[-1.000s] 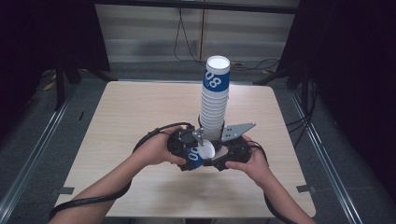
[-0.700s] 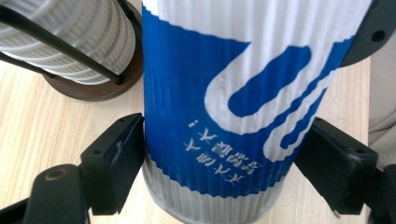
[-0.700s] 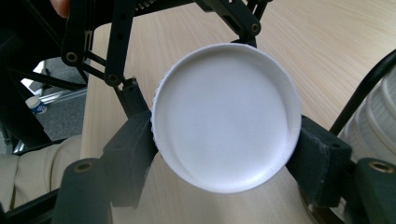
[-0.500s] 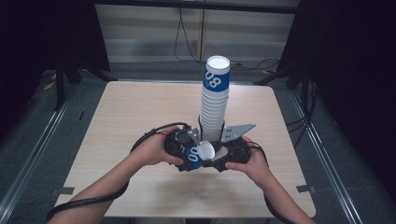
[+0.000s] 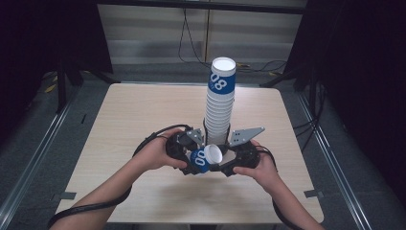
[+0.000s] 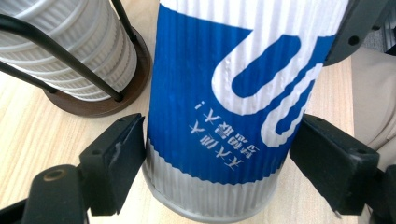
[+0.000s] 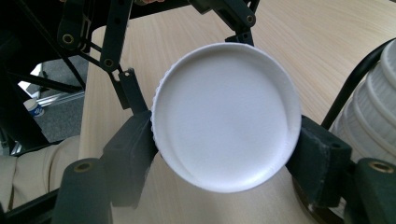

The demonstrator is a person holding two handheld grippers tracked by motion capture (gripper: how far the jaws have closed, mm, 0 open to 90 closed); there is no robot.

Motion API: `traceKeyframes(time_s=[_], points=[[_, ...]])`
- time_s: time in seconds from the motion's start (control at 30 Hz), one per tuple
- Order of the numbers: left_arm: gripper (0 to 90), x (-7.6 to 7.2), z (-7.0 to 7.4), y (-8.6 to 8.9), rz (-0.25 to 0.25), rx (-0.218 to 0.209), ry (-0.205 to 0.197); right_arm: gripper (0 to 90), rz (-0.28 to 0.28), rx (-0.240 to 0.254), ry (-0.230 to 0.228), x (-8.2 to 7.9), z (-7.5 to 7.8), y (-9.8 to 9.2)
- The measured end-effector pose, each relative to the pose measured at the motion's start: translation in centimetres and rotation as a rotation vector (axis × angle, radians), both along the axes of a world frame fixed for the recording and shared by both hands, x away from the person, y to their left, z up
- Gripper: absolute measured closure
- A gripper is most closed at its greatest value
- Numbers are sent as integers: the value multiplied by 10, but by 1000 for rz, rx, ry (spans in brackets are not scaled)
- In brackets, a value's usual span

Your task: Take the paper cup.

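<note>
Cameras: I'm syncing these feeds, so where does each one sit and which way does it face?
High view: above the person's side, looking forward and down on the table; forearms, both hands.
Left gripper view: on left gripper, facing the blue-and-white paper cup.
Right gripper view: on right gripper, facing its white end.
All share that cup.

A tall stack of cups (image 5: 219,103) stood in a wire holder (image 5: 216,135) near the middle of the table (image 5: 134,110), its base (image 6: 100,100) resting on the tabletop. Just before the stack, toward the person's side, a single cup (image 5: 205,158) lay on its side between the two grippers, the left gripper (image 5: 186,148) at its left and the right gripper (image 5: 237,155) at its right. Behind the table, cables (image 5: 191,40) ran along the floor
</note>
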State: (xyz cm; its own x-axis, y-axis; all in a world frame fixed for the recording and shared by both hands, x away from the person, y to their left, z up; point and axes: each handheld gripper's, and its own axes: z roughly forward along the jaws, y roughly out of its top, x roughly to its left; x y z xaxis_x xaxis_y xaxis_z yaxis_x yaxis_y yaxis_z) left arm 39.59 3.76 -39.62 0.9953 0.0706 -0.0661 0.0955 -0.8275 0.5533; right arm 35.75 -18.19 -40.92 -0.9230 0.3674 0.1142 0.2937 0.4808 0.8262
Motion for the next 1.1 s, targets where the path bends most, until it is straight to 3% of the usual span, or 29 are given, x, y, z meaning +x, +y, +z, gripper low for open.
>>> traceKeyframes(time_s=[0.33, 0.43, 0.7, 1.1], points=[[180, 2, 2, 7, 17, -72, 20, 283, -5, 9, -8, 0, 2, -2], [180, 2, 2, 9, 19, -63, 12, 283, -8, 11, -6, 0, 2, -3], [175, 4, 0, 15, 34, -94, 15, 283, -16, 16, -3, 0, 0, -5], [170, 6, -9, 29, 69, -160, 27, 283, -38, 40, -3, -2, -1, -13]])
